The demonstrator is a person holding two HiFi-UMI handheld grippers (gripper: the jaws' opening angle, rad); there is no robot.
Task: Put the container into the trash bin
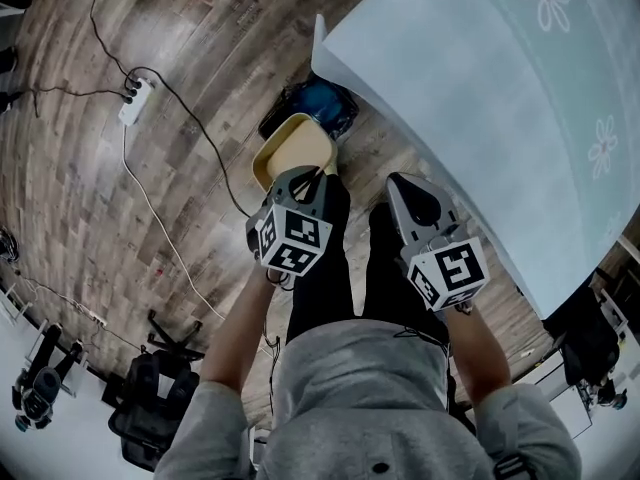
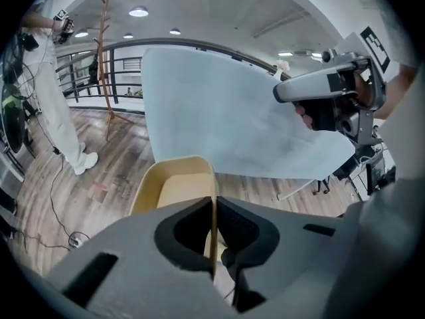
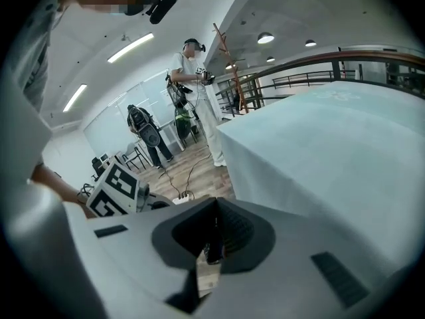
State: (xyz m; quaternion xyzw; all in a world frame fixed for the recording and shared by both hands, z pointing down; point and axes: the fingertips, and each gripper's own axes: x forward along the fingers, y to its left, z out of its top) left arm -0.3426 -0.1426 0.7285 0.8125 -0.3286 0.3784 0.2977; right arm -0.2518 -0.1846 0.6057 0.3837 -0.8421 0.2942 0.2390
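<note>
Container (image 1: 290, 148) clamped by its wall in left tongs (image 2: 214, 211), trash bin (image 1: 318, 103) near at 1 o'clock, drop pending; right tongs (image 3: 214, 234) closed, empty.

Wood floor (image 1: 80, 188), pale table (image 1: 480, 118), ceiling lights (image 2: 139, 11)

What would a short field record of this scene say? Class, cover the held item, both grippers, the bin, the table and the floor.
held item: beige container, empty, not yet in the bin
left gripper: shut on the container's wall
right gripper: jaws together, nothing between them
trash bin: dark-lined, on the floor at the table's corner, just beyond the container
table: pale blue top with flower print
floor: wood planks, white power strip with cables
</note>
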